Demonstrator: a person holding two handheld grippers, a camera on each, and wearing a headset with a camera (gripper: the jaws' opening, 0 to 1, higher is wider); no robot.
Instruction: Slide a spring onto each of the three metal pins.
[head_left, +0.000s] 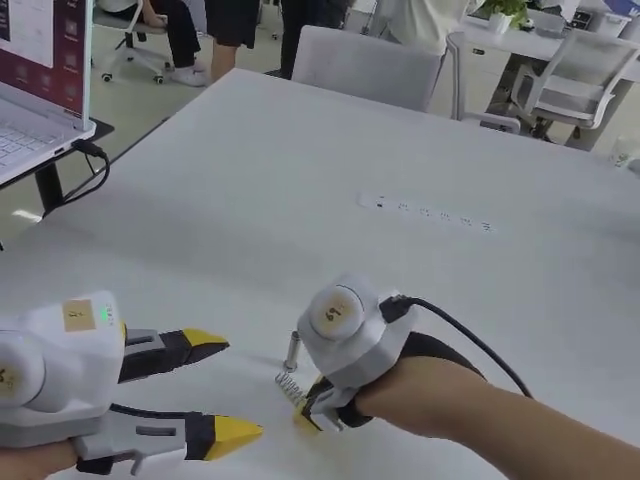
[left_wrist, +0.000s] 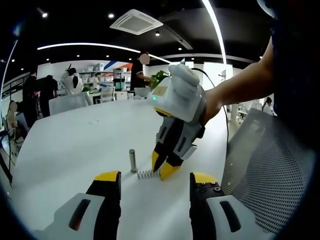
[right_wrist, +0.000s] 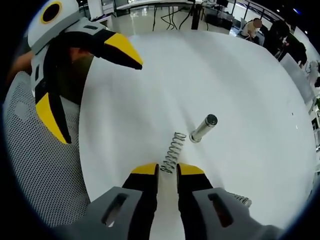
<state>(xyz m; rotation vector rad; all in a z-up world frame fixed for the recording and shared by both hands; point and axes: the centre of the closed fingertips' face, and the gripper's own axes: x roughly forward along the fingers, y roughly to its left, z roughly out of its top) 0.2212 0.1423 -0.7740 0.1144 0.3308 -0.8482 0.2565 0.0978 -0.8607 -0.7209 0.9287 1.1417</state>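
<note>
One metal pin (head_left: 291, 350) stands upright on the white table (head_left: 300, 200). A coil spring (head_left: 289, 386) lies beside its base, and my right gripper (head_left: 305, 415) is shut on the spring's near end. In the right gripper view the spring (right_wrist: 173, 152) runs from the jaws (right_wrist: 167, 169) toward the pin (right_wrist: 203, 128), and a second spring (right_wrist: 242, 200) peeks out at the lower right. My left gripper (head_left: 232, 390) hovers open at the lower left, nothing between its fingers. In its view (left_wrist: 155, 182) the pin (left_wrist: 133, 160) and spring (left_wrist: 146, 174) lie just ahead.
A laptop (head_left: 40, 80) with a black cable (head_left: 85, 170) sits off the table's far left corner. A flush socket strip (head_left: 425, 213) lies in the tabletop further out. Office chairs (head_left: 365, 65) stand behind the table, with people beyond. A mesh chair (left_wrist: 270, 165) is near me.
</note>
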